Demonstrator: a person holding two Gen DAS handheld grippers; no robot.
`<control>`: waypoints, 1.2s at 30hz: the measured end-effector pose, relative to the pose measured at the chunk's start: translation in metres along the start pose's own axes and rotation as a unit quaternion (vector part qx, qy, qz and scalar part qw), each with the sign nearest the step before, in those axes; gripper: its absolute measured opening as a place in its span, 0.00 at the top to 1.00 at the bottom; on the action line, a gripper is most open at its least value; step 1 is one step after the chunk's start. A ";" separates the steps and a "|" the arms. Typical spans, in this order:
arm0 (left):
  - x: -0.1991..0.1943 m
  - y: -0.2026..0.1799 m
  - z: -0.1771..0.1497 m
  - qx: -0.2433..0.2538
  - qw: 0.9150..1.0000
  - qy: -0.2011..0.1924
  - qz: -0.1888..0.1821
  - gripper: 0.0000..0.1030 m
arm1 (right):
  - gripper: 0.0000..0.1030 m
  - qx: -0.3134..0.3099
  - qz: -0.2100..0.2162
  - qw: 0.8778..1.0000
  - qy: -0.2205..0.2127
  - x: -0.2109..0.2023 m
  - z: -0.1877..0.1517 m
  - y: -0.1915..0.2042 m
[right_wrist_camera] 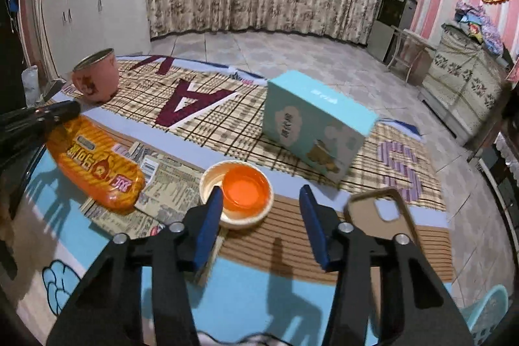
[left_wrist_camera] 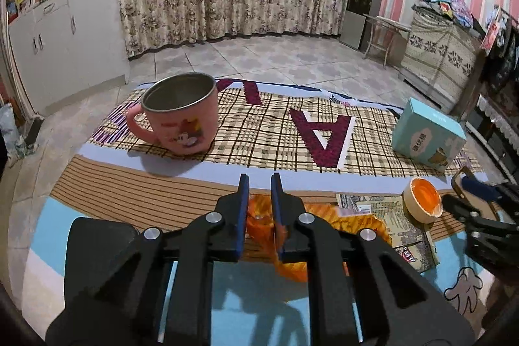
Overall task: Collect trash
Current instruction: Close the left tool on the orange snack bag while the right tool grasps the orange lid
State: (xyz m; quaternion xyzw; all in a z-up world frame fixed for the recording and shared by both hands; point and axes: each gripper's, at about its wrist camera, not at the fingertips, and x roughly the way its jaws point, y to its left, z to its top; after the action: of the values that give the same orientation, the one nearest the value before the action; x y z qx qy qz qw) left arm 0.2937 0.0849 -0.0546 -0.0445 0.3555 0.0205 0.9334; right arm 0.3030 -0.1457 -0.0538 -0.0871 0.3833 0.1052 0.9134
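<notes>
Indoor light, moderate; soft shadows at frame bottom; strong fisheye bending, dark vignetted corners; slight motion blur.

Left claw clamped, right claw apart

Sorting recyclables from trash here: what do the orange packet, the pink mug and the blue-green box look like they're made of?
Orange packet: seemingly plastic film, glossy, with crinkles and bright glare.
Pink mug: bare grey metal inside, probably steel; the matte pink printed outside could be plastic or a coating.
Blue-green box: likely printed cardboard, with sharp folded edges and flat, slightly shiny faces.
</notes>
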 end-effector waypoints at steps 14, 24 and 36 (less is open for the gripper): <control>0.000 -0.007 -0.001 0.003 1.000 -0.001 -0.011 0.88 | 0.89 -0.044 0.020 0.998 0.044 0.037 0.002 0.026; 0.001 0.001 -0.002 -0.008 1.000 0.006 -0.001 0.71 | 0.93 -0.016 0.018 1.000 -0.009 0.012 0.005 0.012; 0.025 0.006 -0.019 -0.025 0.997 0.070 0.005 0.38 | 0.93 0.027 -0.013 0.999 -0.030 -0.049 -0.036 -0.030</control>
State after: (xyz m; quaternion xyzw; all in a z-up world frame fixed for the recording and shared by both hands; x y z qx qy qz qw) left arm 0.2995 0.0895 -0.0856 -0.0673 0.4197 0.0313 0.9046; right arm 0.2525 -0.1896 -0.0408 -0.0641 0.3572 0.0856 0.9279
